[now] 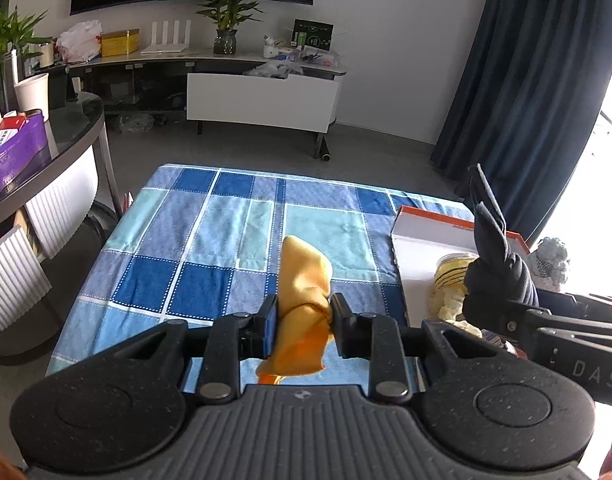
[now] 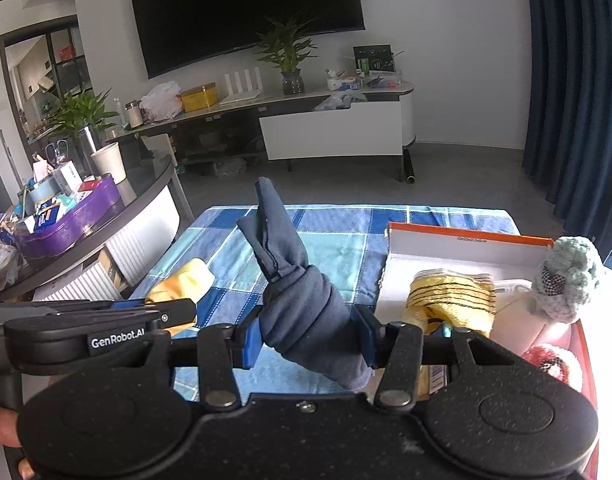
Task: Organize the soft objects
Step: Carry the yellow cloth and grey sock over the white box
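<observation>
My left gripper (image 1: 301,322) is shut on a knotted yellow cloth (image 1: 303,280) and holds it above the blue checked tablecloth (image 1: 209,240). My right gripper (image 2: 312,338) is shut on a knotted dark navy cloth (image 2: 301,300), held up just left of the white box with an orange rim (image 2: 466,240). The navy cloth also shows in the left wrist view (image 1: 494,264) at the right, over the box (image 1: 426,236). A yellow striped soft item (image 2: 452,300) lies in the box. The yellow cloth shows at the left in the right wrist view (image 2: 181,282).
A grey-green crocheted item (image 2: 568,280) and a pink one (image 2: 554,362) sit at the right by the box. A curved glass-topped side table (image 1: 77,120) with a purple tray (image 1: 17,152) stands at the left. A TV cabinet (image 1: 261,100) and a blue curtain (image 1: 526,100) are beyond.
</observation>
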A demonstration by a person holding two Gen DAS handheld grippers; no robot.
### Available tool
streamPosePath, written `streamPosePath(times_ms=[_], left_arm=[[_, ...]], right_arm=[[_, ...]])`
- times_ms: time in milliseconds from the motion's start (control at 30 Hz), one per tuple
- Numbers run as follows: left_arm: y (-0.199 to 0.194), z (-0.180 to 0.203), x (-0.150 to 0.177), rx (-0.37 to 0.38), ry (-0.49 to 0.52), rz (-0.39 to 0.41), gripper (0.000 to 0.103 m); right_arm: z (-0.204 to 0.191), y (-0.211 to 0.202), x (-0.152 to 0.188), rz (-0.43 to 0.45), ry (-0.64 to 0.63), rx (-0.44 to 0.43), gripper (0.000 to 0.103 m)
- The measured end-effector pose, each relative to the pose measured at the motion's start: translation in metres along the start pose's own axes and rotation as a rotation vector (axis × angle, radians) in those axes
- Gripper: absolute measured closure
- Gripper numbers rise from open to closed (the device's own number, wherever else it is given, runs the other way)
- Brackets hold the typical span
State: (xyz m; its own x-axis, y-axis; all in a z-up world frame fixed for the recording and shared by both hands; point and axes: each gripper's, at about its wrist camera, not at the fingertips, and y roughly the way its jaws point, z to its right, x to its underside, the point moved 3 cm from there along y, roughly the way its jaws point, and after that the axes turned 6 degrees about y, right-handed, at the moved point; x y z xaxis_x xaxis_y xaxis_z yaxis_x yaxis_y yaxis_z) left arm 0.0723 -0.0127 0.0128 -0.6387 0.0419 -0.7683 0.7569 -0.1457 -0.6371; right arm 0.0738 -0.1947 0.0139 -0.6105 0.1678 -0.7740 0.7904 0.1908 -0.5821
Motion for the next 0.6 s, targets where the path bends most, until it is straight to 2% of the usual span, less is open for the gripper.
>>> streamPosePath(times_ms=[600], left_arm=[[0.002, 0.022, -0.010, 0.026, 0.050, 0.009, 0.074]], right_arm=[[0.020, -0.014, -0.011, 0.041, 0.034, 0.025, 0.045]])
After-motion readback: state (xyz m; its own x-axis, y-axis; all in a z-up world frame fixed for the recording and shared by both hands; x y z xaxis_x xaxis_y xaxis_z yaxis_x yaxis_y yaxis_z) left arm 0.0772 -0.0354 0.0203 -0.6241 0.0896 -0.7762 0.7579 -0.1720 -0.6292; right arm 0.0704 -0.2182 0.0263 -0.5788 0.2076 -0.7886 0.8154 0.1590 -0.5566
